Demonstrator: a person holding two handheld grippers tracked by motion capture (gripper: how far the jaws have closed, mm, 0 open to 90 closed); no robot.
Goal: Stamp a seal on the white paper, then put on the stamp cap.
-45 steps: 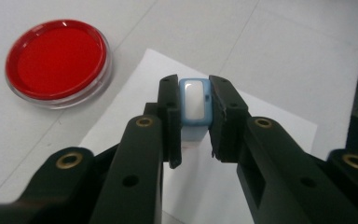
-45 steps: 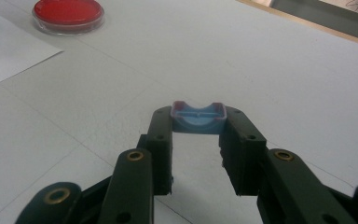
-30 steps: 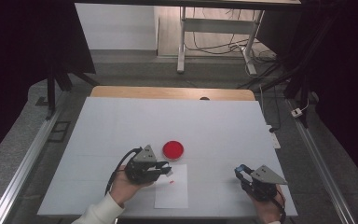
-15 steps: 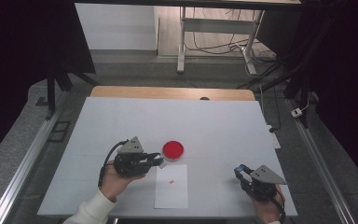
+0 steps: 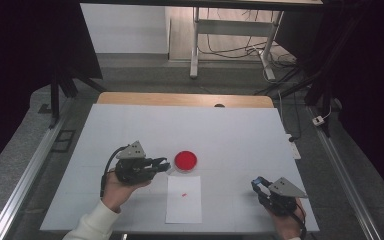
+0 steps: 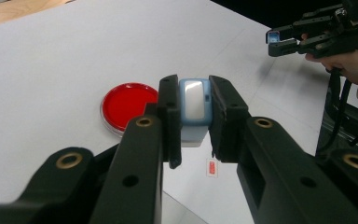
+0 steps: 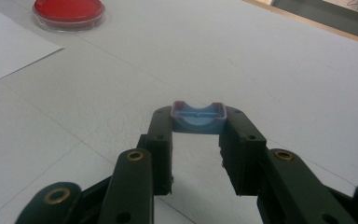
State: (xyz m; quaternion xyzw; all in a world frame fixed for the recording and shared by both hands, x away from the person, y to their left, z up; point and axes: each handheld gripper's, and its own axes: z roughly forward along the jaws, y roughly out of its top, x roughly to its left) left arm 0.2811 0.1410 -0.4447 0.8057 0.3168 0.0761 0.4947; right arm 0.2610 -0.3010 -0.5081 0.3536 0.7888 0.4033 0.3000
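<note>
Holding one pale-blue plastic stamp body [image 6: 194,110], left gripper [image 5: 161,165] sits center-left by one round red ink dish [image 5: 185,160]. Right gripper [image 5: 256,184], lower right, clamps one blue plastic cap [image 7: 197,117]. One white paper sheet [image 5: 184,200] lies lower center.

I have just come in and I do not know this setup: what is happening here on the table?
A person holds tongs in each hand. The left tongs grip a small blue stamp just beside the red ink dish, above the white paper that bears a small red mark. The right tongs hold a blue cap off to the side.
</note>
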